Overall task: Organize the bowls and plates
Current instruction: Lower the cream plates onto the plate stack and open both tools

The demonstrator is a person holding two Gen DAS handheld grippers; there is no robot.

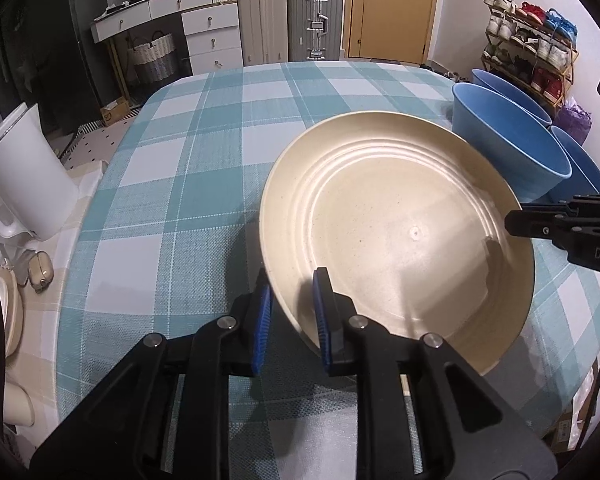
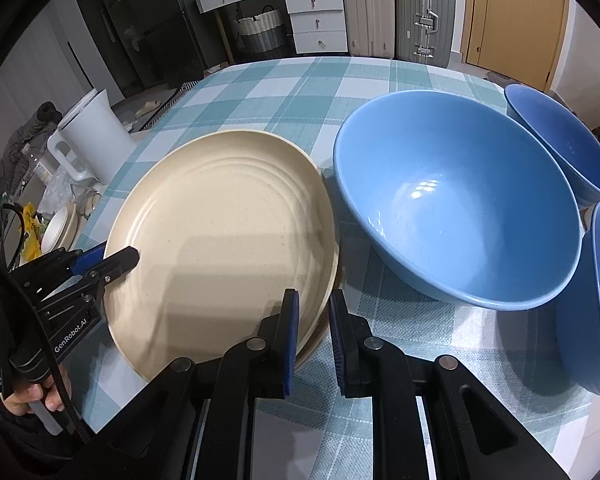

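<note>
Left wrist view, going left to right: white jug (image 1: 18,172) at 9 o'clock, off the table edge on a side surface. Checked tablecloth (image 1: 188,184) fills the middle.

Left gripper (image 1: 290,312) at 6 o'clock, jaws closed on the near-left rim of the cream plate (image 1: 400,232): one blue pad outside the rim, one inside. The plate sits tilted, centre to 3 o'clock of frame.

Right gripper (image 1: 516,222) comes in at 3 o'clock, tips clamped on the plate's opposite rim.

Three blue bowls at 2 o'clock behind the plate: large blue bowl (image 1: 508,140) nearest, just beside the plate rim, second blue bowl (image 1: 508,92) behind it, third blue bowl (image 1: 580,164) to the right.

Right wrist view, same order: jug (image 2: 96,136) at 10 o'clock, a hand (image 2: 40,400) at 8 o'clock holding the left gripper (image 2: 130,258), which is pinched on the plate (image 2: 220,248) rim at 9 o'clock.

Right gripper (image 2: 314,332) at 6 o'clock is closed on the plate's near-right rim. A second cream rim shows right under it there; cannot tell if that is another plate.

Large blue bowl (image 2: 456,204) upright at 2 o'clock, just beside the plate, gap too slim to judge contact. Second blue bowl (image 2: 560,132) at 1 o'clock, third blue bowl (image 2: 596,300) at 3 o'clock, both near the large one.
</note>
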